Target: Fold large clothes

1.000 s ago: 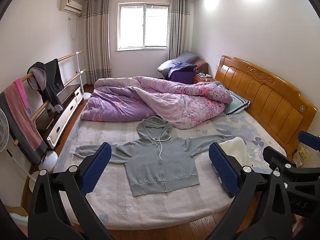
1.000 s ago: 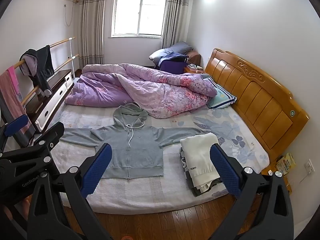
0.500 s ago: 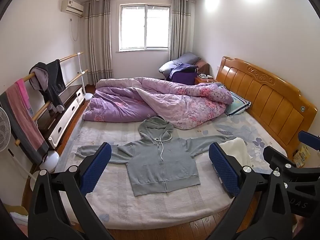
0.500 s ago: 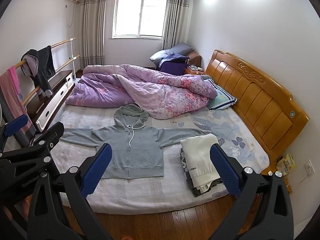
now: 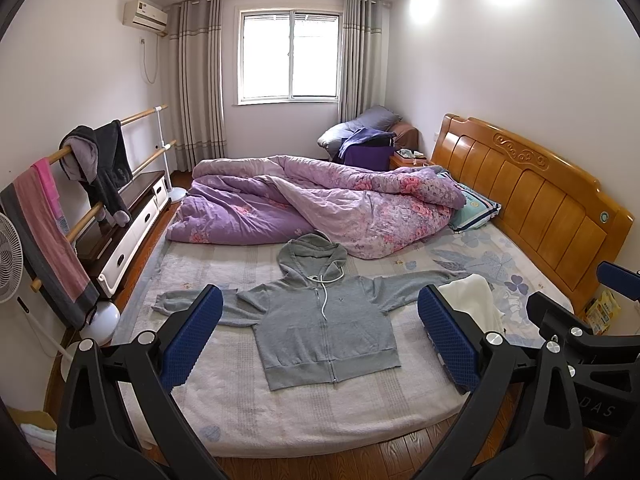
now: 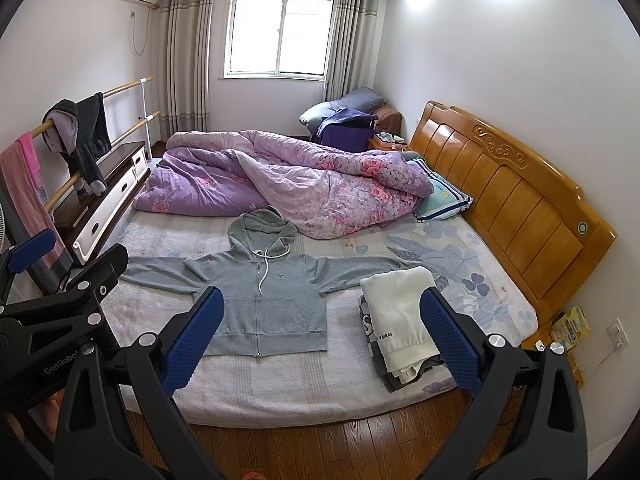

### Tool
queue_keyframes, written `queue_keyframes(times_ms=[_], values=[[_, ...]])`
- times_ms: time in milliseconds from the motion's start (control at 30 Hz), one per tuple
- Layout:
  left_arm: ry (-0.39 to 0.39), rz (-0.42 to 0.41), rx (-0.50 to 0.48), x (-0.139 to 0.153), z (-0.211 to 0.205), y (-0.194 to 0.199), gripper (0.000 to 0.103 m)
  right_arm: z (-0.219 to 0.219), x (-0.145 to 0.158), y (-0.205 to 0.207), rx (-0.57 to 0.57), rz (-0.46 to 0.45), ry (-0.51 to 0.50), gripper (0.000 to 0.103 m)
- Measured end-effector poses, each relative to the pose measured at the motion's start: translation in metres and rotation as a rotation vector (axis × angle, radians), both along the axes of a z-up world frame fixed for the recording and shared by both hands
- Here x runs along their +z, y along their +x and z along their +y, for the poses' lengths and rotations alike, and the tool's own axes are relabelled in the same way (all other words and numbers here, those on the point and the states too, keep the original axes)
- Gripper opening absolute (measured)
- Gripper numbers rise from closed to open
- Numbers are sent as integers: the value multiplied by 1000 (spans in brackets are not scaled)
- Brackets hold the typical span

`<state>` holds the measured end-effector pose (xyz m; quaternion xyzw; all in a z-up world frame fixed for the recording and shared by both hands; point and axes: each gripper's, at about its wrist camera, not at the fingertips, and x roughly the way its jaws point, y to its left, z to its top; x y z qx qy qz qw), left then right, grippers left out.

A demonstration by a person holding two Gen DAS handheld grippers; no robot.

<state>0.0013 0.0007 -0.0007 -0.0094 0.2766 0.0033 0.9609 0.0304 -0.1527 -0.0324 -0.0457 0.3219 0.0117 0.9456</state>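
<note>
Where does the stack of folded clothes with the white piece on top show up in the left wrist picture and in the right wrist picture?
Left wrist view: the stack of folded clothes sits right of centre, partly hidden behind a blue finger pad.
Right wrist view: the stack is in plain sight at lower right, near the bed's front edge.
Shared landmark: the gray hoodie, spread flat, its sleeve reaching toward the stack.

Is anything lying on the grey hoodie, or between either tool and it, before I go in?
Nothing visible. The grey hoodie lies flat and uncovered on the bed, both tools open above its near edge. The folded clothes stack sits beside its right sleeve; overlap unclear.
</note>
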Motion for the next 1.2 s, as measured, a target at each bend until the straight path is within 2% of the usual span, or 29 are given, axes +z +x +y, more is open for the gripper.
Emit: queue_keyframes(times_ms=[800, 1200], values=[[-4, -2, 2, 2, -1, 0, 98, 4, 4, -5, 1, -5, 0, 95], [-6, -2, 2, 10, 9, -14, 98, 8, 11, -8, -2, -2, -2, 95]])
